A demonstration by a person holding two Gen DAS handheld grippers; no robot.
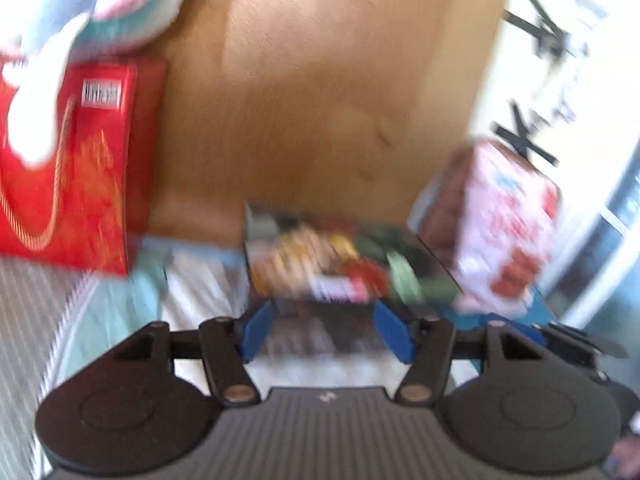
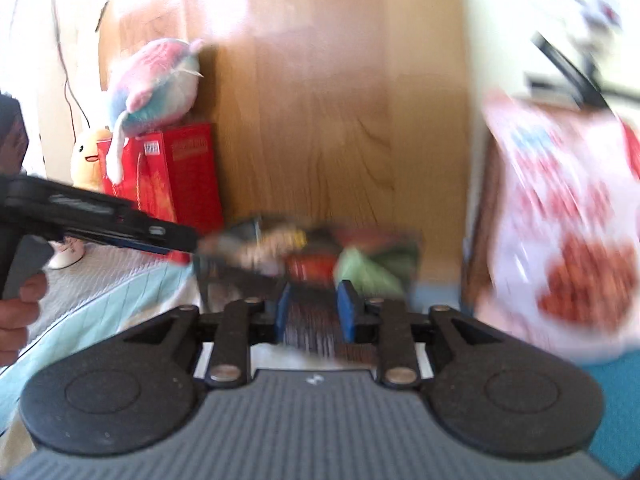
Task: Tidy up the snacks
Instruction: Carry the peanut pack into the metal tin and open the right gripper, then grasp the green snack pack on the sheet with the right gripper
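Left wrist view, heavily blurred, shows the left tool (image 1: 326,330) with its blue fingers (image 1: 258,330) spread wide and nothing between them, hovering just near a dark basket (image 1: 256,224) heaped with snack packets (image 1: 320,264). A white and red snack bag (image 1: 496,236) stands at the basket's right side, leaning against it as far as the blur allows. To the far left a red gift box (image 1: 76,168) stands upright against the wooden headboard (image 1: 320,100), with a pastel plush toy (image 1: 100,4) on top. Right wrist view shows the right tool (image 2: 316,312) with its fingers (image 2: 346,312) closer together, a dark ribbed surface between them; whether they grip it I cannot tell. The basket (image 2: 208,276) sits just beyond on the striped bedcover (image 2: 100,280), the snack bag (image 2: 568,232) looms large at right, and the left tool (image 2: 176,236) reaches in from the left, its tip at the basket's left rim.
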